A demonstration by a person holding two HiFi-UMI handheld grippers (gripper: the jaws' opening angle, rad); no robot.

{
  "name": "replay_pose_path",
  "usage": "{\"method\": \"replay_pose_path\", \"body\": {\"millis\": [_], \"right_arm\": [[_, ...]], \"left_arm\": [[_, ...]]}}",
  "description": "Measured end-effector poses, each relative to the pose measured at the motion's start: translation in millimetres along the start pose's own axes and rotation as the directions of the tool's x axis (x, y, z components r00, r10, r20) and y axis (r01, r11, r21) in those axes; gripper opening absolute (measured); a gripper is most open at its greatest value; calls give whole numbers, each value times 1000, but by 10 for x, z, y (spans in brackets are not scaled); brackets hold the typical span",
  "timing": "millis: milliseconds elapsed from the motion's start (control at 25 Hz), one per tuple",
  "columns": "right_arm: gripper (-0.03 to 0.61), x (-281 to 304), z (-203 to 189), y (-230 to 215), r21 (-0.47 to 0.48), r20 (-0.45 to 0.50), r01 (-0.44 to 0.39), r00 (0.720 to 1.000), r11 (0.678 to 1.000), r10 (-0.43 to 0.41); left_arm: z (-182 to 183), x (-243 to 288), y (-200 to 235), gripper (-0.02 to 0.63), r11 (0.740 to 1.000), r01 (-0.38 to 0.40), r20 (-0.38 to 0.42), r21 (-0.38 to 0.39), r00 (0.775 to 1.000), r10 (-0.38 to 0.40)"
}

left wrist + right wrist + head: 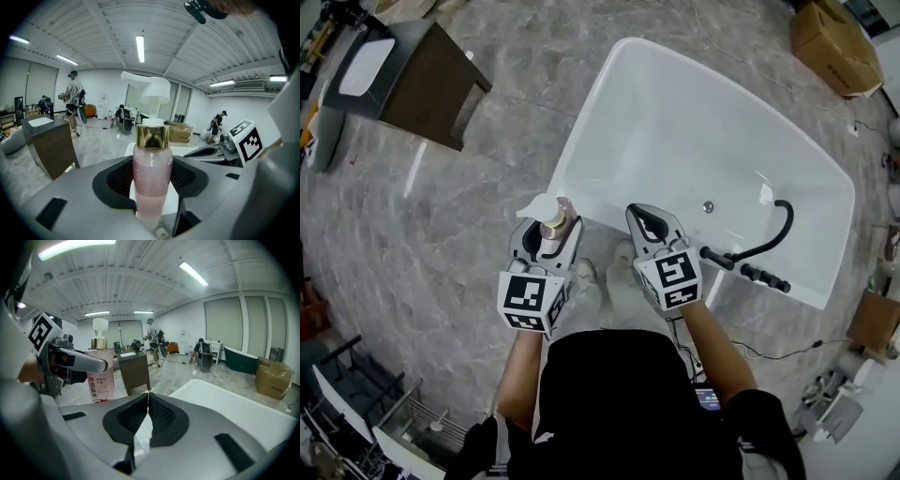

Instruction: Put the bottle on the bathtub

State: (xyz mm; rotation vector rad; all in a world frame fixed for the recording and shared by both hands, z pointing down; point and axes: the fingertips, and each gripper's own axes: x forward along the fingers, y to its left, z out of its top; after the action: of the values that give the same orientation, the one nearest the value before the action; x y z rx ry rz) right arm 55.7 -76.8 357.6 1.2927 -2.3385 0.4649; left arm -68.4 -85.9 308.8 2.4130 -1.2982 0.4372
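Left hand-held gripper [549, 236] clamped on upright pink pump bottle [556, 219], right hand-held gripper [649, 223] at its 3 o'clock pinched shut, empty; bottle just short of bathtub [675, 131] rim at 1 o'clock, not yet set down

Room evenly bright, lit by ceiling strip lights [140, 48]. Shadows soft, faint. Both gripper views: heavy fisheye, black vignette all round, straight lines bowed. Head view: white bathtub [694, 131] near blown out, light streak on floor [417, 169] at 10 o'clock. Near bottle [152, 173] slightly soft.
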Motion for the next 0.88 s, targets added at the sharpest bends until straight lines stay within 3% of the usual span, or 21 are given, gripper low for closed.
{"method": "replay_pose_path", "body": {"millis": [480,880], "right_arm": [[23,146,-734,-112,40,-112,-24,993,999,28],[23,426,-1270,-67,60,-187,-74,979,995,84]], "left_arm": [[-907,393,-64,230,994,-23,-109,-106,994,11],[-1425,692,16,230,990,-45,-169,-135,985,21]]}}
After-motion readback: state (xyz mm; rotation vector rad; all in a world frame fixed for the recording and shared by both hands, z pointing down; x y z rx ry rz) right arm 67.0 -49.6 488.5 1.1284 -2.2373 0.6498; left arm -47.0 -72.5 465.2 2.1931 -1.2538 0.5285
